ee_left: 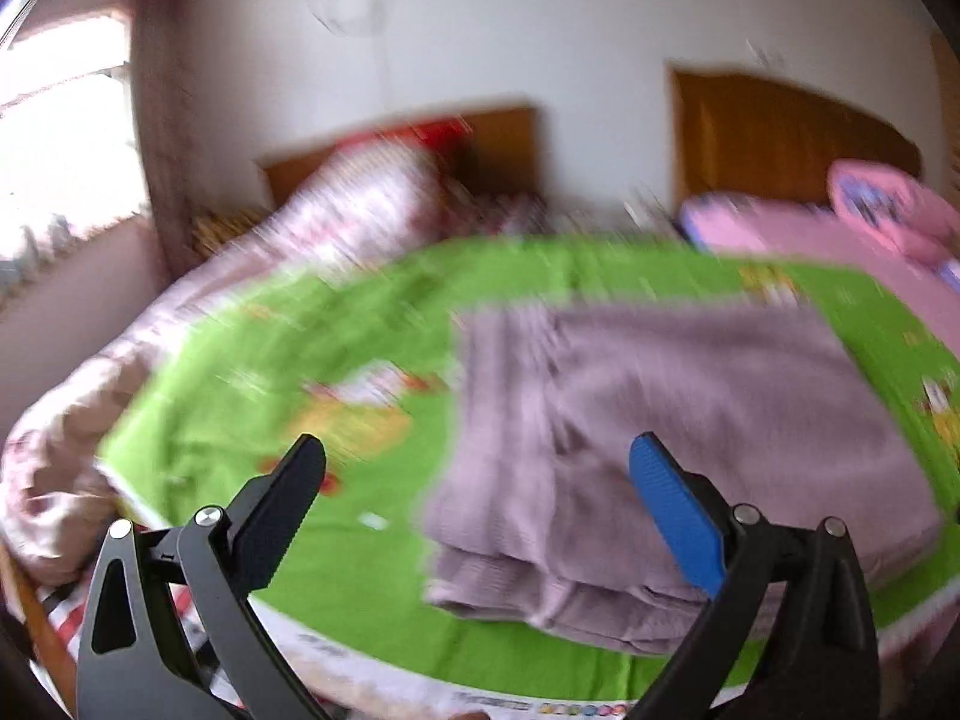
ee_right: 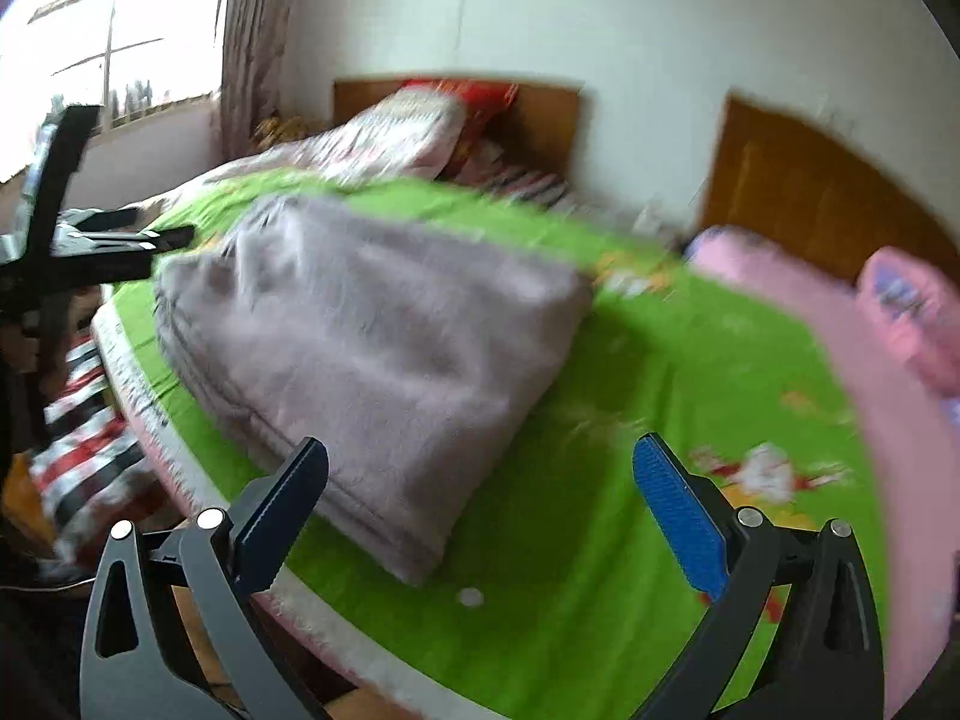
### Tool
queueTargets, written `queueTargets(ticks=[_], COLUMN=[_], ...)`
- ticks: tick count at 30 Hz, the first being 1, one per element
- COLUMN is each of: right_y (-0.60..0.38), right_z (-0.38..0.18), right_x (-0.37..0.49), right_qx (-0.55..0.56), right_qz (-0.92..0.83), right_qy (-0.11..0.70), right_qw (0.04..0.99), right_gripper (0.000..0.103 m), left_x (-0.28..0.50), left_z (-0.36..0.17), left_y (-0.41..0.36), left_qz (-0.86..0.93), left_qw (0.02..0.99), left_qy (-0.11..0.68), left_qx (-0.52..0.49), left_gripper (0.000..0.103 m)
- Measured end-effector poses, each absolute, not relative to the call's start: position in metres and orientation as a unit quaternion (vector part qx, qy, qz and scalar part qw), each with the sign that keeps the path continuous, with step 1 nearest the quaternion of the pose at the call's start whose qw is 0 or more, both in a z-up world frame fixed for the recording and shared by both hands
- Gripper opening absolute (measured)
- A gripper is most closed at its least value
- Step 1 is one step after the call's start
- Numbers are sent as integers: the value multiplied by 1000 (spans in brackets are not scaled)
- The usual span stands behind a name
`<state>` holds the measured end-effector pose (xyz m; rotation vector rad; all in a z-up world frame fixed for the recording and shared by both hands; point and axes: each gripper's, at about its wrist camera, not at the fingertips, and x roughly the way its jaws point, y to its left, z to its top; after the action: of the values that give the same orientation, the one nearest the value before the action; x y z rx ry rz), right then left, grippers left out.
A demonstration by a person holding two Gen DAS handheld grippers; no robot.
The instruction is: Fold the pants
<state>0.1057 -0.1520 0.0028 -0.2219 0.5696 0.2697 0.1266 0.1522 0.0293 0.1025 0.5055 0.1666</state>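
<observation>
**Folded pants on the green sheet, both grippers wide open**

Print runs along the white border of the sheet (ee_left: 336, 654) at its near edge, but blur leaves it unreadable; the cartoon pictures on the green carry no legible words either.

The left hand-held gripper (ee_left: 477, 519) is spread wide and holds nothing. Its dark finger stands over bare green sheet, its blue finger (ee_left: 675, 516) over the near left part of the pants (ee_left: 690, 420), though contact cannot be told. The pants lie folded in a mauve stack on the sheet, their layered edge close to the sheet's near border.

The right hand-held gripper (ee_right: 480, 519) is likewise spread wide and empty. Its dark finger is in front of the stack's near corner, its blue finger over green sheet. Here the pants (ee_right: 372, 360) sit left of centre, with open green sheet to their right, reaching to a pink cover (ee_right: 780, 276) at the far right. The left gripper's frame shows at this view's left edge.
</observation>
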Motion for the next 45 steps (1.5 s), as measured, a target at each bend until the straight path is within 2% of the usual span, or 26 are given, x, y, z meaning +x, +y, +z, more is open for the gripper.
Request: queueTargets(ticks=[2, 4, 7, 10, 13, 19, 27, 45], right_y=[-156, -166, -183, -183, -165, -121, -130, -136], right_z=[19, 37, 48, 44, 34, 8, -13, -12], right_x=[87, 72, 66, 69, 69, 72, 89, 83], right_qx=[-103, -47, 64, 122, 110, -7, 16, 25], right_qz=[94, 78, 92, 106, 116, 88, 66, 72], right_qy=[225, 176, 147, 160, 172, 226, 279, 269], right_qw=[964, 980, 983, 974, 972, 970, 958, 960], right_gripper=[98, 98, 98, 99, 99, 98, 98, 98], left_x=[104, 88, 70, 61, 60, 69, 70, 69], left_z=[56, 75, 94, 96, 86, 51, 6, -4], left_y=[158, 161, 154, 141, 122, 93, 65, 64], left_qz=[107, 117, 144, 122, 106, 63, 24, 32], left_qw=[974, 980, 981, 985, 986, 977, 960, 958], left_qy=[197, 159, 131, 121, 129, 202, 278, 283], left_qx=[33, 17, 1, -1, 14, 23, 19, 23], left_gripper=[102, 102, 102, 102, 102, 102, 102, 102])
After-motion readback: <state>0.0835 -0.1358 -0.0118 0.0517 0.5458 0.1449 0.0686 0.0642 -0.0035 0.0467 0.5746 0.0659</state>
